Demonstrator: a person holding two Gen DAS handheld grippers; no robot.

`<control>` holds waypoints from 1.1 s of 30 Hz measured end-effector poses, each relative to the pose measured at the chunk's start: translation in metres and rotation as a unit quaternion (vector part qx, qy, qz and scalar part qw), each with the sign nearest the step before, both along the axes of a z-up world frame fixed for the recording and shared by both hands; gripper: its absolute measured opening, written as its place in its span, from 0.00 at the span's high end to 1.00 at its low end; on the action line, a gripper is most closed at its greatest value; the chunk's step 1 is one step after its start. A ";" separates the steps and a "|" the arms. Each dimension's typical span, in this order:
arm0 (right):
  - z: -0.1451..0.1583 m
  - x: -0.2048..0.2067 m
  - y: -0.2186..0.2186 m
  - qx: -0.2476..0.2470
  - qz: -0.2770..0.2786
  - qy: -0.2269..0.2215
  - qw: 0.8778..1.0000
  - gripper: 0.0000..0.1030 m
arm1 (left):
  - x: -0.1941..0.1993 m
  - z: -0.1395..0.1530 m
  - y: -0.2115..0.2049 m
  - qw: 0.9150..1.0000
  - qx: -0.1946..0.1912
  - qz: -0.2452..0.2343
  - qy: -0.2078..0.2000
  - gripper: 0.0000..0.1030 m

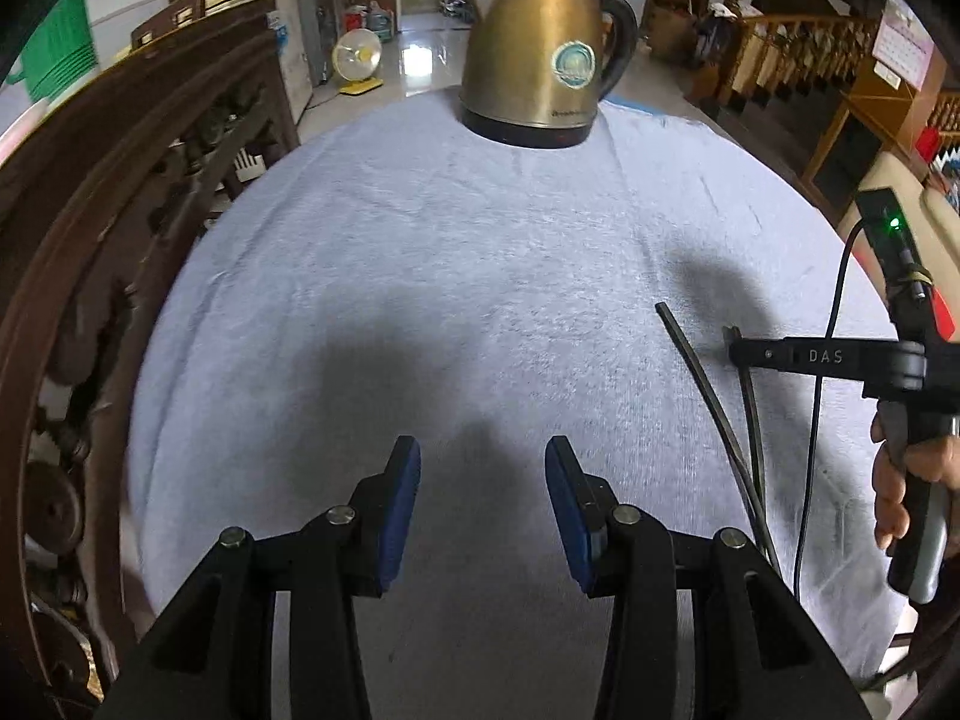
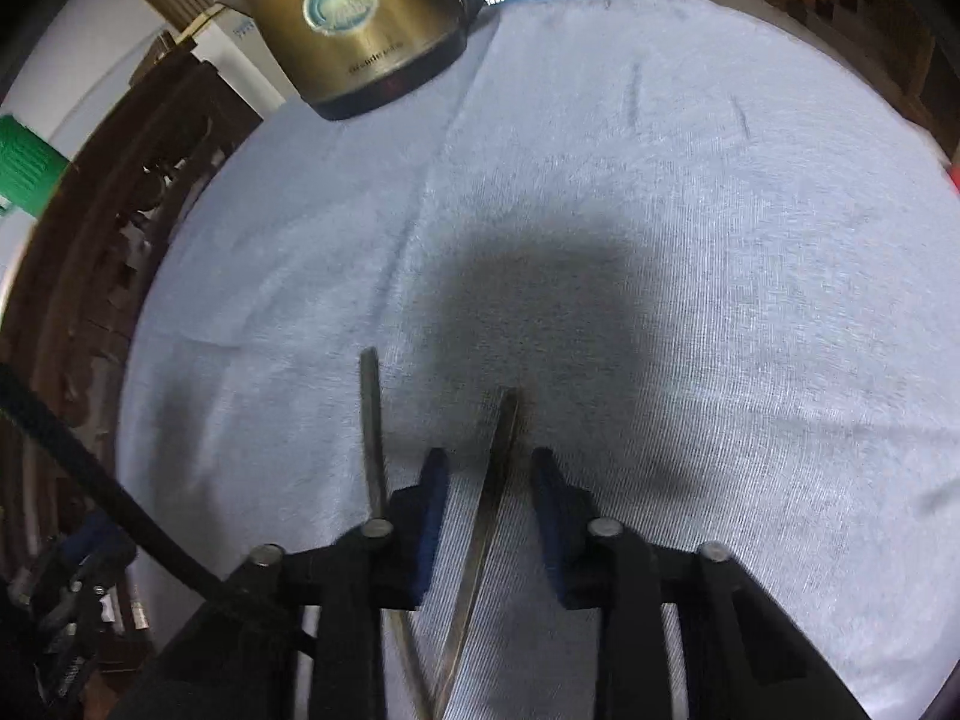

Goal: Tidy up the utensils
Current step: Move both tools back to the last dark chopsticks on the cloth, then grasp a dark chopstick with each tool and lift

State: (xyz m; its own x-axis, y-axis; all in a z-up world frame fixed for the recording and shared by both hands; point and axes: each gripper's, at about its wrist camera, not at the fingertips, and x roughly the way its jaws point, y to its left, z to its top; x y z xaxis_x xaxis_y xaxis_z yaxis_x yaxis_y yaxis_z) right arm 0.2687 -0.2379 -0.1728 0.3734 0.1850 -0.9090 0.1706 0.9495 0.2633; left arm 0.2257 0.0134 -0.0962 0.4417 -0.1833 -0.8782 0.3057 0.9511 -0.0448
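Two thin dark chopsticks lie on the light blue cloth (image 1: pixel 450 252). In the left wrist view they run along the right side, one (image 1: pixel 702 384) left of the other (image 1: pixel 753 420). My right gripper (image 1: pixel 735 351) hovers over the second one, finger pointing left. In the right wrist view my right gripper (image 2: pixel 489 468) is open, straddling one chopstick (image 2: pixel 489 492) without touching it; the other chopstick (image 2: pixel 372 420) lies just outside the left finger. My left gripper (image 1: pixel 483 468) is open and empty over bare cloth.
A brass electric kettle (image 1: pixel 540 54) stands at the far edge of the table, also in the right wrist view (image 2: pixel 354 18). A carved dark wooden chair (image 1: pixel 120 240) borders the left side. A black cable (image 1: pixel 822 420) hangs by the right gripper.
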 end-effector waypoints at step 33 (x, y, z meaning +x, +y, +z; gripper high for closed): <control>0.000 -0.016 -0.090 0.009 -0.026 0.001 1.000 0.84 | 0.068 -0.053 -0.140 0.995 -0.022 -0.074 0.062 0.94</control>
State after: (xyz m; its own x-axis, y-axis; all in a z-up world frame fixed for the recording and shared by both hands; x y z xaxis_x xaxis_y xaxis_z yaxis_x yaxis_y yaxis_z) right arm 0.2524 -0.3280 -0.1729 0.3818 0.1809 -0.9064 0.2198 0.9348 0.2791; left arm 0.2939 -0.1262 -0.1490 0.2957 -0.2778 -0.9140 0.4310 0.8926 -0.1319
